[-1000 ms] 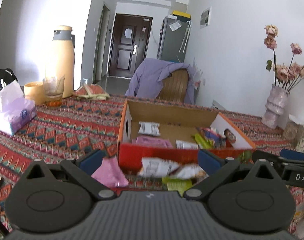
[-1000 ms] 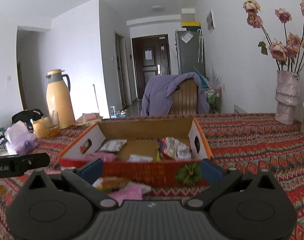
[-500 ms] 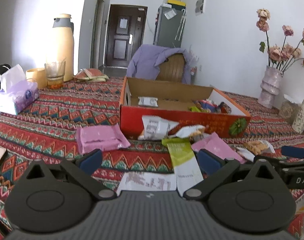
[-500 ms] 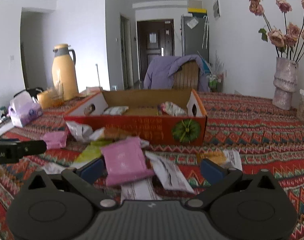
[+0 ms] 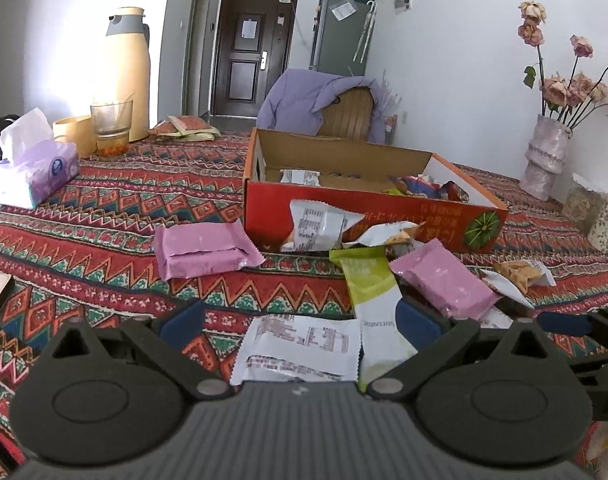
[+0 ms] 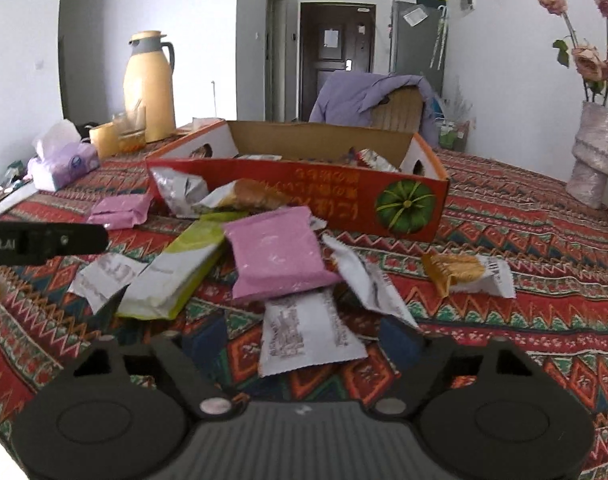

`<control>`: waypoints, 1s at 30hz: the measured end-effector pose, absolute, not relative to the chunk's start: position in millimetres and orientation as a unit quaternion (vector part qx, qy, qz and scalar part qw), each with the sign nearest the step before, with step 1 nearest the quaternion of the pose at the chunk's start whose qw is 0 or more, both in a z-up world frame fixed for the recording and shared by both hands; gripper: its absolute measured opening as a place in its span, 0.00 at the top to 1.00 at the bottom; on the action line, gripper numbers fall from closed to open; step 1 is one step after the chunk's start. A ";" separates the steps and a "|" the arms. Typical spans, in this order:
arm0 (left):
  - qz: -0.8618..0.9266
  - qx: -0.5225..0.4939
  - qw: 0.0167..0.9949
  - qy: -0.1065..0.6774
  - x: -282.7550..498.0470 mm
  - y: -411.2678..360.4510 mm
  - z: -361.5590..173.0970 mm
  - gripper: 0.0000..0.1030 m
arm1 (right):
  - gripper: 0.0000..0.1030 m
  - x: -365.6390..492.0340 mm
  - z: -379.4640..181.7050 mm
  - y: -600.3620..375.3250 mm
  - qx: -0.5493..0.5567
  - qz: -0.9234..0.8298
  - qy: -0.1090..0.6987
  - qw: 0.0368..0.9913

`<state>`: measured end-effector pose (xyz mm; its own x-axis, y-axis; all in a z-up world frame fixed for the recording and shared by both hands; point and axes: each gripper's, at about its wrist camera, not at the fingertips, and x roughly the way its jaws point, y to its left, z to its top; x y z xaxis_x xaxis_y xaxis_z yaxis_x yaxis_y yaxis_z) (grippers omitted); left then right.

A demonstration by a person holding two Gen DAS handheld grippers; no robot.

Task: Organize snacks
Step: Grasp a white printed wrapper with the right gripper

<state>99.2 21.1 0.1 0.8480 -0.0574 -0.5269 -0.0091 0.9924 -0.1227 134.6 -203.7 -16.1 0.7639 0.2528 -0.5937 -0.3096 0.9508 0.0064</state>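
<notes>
A patterned red cloth covers the tabletop (image 6: 524, 220). The orange cardboard box (image 6: 304, 196) sits mid-table; snack packets (image 6: 279, 256) lie scattered before it toward the near edge. The left gripper (image 5: 299, 316) stands wide open over a white packet (image 5: 299, 344). The right gripper (image 6: 299, 340), closing partway, straddles another white packet (image 6: 304, 332), not pressing it. Thermos (image 6: 149, 84) and vase (image 6: 592, 156) stand toward the far corners.

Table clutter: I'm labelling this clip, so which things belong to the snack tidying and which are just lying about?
Job: box, pink packs, green pack, white packets.
Lying about: flask, tissues, glass, vase.
</notes>
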 end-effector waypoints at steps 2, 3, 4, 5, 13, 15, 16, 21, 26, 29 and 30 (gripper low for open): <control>-0.011 -0.060 0.958 0.279 99.8 21.2 -1.7 0.00 | 0.22 139.4 -18.7 -201.6 -0.050 0.149 0.313 0.937; -0.012 -0.060 0.957 0.283 100.3 20.9 -2.6 0.00 | 0.23 143.4 -19.5 -200.4 -0.052 0.149 0.317 0.935; -0.013 -0.059 0.957 0.284 100.0 21.0 -3.3 0.00 | 0.25 147.2 -19.8 -199.0 -0.054 0.150 0.319 0.934; -0.014 -0.060 0.957 0.284 99.4 21.2 -3.9 0.00 | 0.31 150.9 -19.8 -197.6 -0.056 0.150 0.320 0.934; -0.011 -0.064 0.955 0.290 101.3 25.1 -6.6 0.00 | 0.48 164.8 -30.6 -192.7 -0.045 0.162 0.338 0.926; -0.010 -0.066 0.953 0.296 103.1 25.4 -7.8 0.00 | 0.55 162.9 -31.0 -193.8 -0.043 0.167 0.336 0.926; -0.010 -0.067 0.953 0.296 103.1 25.5 -8.1 0.00 | 0.57 161.8 -31.2 -193.7 -0.043 0.170 0.334 0.926; -0.011 -0.069 0.953 0.296 103.3 26.8 -7.7 0.00 | 0.63 155.7 -30.8 -197.3 -0.028 0.166 0.324 0.931; -0.007 -0.070 0.953 0.295 102.5 29.8 -6.8 0.00 | 0.63 142.9 -23.2 -207.8 -0.008 0.155 0.296 0.942; -0.001 -0.070 0.952 0.298 104.0 31.5 -7.4 0.00 | 0.63 137.6 -13.1 -216.0 0.005 0.148 0.273 0.951; -0.001 -0.071 0.951 0.300 104.7 31.8 -7.9 0.00 | 0.63 135.4 -9.1 -218.4 0.008 0.145 0.264 0.954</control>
<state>104.7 31.8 -7.9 0.8200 -0.0437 -0.5707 -0.0409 0.9901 -0.1346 135.4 -218.4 -9.1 0.8186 0.2803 -0.5013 -0.2715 0.9580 0.0923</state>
